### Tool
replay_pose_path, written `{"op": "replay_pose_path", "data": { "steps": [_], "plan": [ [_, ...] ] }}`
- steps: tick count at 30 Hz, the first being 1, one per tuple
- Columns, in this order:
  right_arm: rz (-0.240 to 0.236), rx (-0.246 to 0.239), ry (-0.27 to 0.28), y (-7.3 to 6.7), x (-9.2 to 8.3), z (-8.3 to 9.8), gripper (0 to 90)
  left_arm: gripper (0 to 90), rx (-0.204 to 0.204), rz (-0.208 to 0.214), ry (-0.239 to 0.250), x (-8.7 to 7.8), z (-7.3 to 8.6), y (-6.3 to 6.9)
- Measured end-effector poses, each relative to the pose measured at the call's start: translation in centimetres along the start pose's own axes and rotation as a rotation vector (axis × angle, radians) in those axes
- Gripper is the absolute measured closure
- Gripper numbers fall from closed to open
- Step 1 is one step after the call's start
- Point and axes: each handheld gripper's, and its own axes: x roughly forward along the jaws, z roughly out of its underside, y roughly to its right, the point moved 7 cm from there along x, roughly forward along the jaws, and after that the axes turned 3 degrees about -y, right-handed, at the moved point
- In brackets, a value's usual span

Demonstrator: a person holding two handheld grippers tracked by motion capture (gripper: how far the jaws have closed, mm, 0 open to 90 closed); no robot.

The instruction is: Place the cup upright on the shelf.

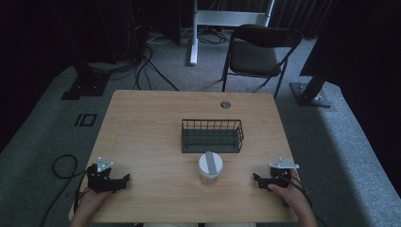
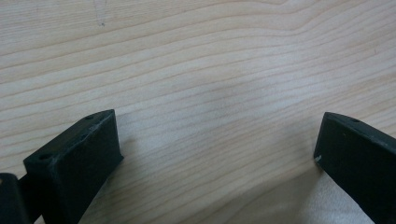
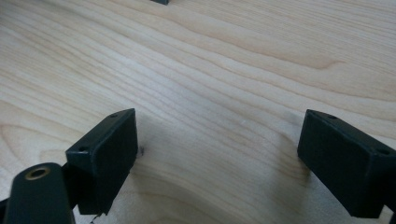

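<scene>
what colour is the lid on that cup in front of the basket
White with a grey stripe across it; the lid shows best in the high view.

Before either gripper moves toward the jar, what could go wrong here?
1. The white lidded jar stands close in front of the wire basket; a reach from either side could push it into the basket or tip it.
2. The left gripper and right gripper both point inward at the jar, so closing in together could make them collide.

A lidded white cup (image 1: 210, 166) stands on the wooden table (image 1: 142, 132), between the fingers of the left gripper (image 1: 125, 179) and the right gripper (image 1: 257, 178). Just beyond the cup sits a dark wire basket (image 1: 213, 124). A folding chair (image 1: 257, 52) stands past the table.
</scene>
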Motion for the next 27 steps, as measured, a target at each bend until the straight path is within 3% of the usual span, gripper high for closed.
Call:
{"op": "replay_pose_path", "data": {
  "steps": [5, 20, 25, 27],
  "plan": [
    [-0.003, -0.004, -0.002, 0.0, 0.0, 0.0, 11.5, 0.5, 0.023, 0.020, -0.002, 0.0, 0.0, 0.2],
    [-0.007, -0.014, -0.001, -0.1, 0.0, 0.0, 11.6, 0.5, 0.020, 0.019, 0.002, 0.0, 0.1, 0.2],
    [-0.039, -0.012, 0.007, -0.6, 0.0, -0.1, 11.6, 0.5, 0.021, 0.018, 0.001, 0.0, 0.1, 0.2],
    [-0.079, -0.009, 0.017, -1.2, 0.0, -0.2, 11.6, 0.5, 0.020, 0.019, 0.001, 0.0, 0.1, 0.2]
  ]
}}
